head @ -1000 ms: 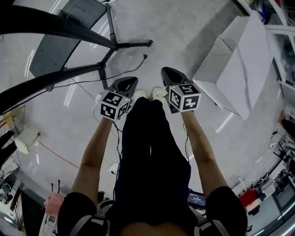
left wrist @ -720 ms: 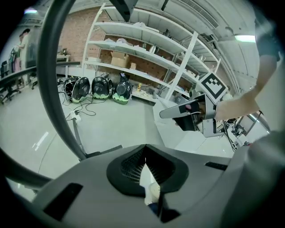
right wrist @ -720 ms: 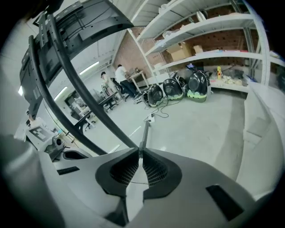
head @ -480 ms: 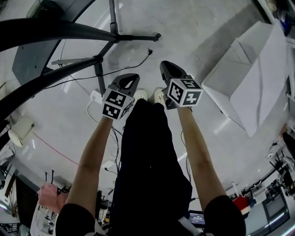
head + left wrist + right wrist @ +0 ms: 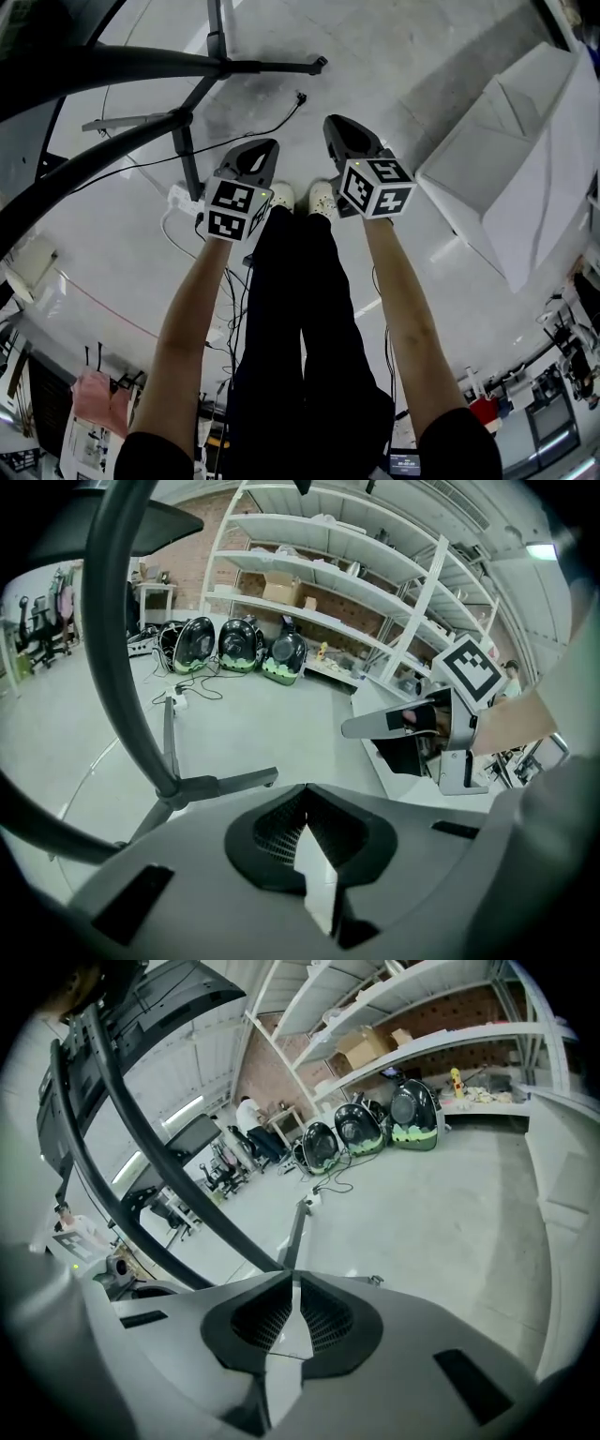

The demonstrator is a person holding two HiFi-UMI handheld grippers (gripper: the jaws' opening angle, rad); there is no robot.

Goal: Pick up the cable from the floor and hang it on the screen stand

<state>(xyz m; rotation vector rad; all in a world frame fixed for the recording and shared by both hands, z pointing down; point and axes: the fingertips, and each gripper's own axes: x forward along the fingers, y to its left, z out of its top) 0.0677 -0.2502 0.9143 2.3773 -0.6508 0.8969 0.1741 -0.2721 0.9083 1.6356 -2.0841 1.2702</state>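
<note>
A thin black cable (image 5: 284, 119) lies on the grey floor, its plug end (image 5: 300, 97) near the screen stand's castor leg (image 5: 272, 67). It runs left behind my left gripper (image 5: 265, 146). Both grippers hang side by side above the person's shoes, well over the floor and apart from the cable. The left gripper (image 5: 305, 789) has its jaws together with nothing in them. The right gripper (image 5: 330, 122), also seen as right gripper (image 5: 292, 1279), is shut and empty. The stand's curved black post (image 5: 117, 649) rises at the left; the same post (image 5: 159, 1176) shows in the right gripper view.
A white power strip (image 5: 178, 197) with a white lead lies left of the left gripper. A big white box (image 5: 506, 159) stands at the right. A red cord (image 5: 103, 300) crosses the floor at the left. Shelving (image 5: 375, 574) lines the far wall.
The stand's legs and the cable's plug have slid up and right in the head view, and the white box has moved right. Both grippers stay side by side, a little higher, jaws unchanged.
</note>
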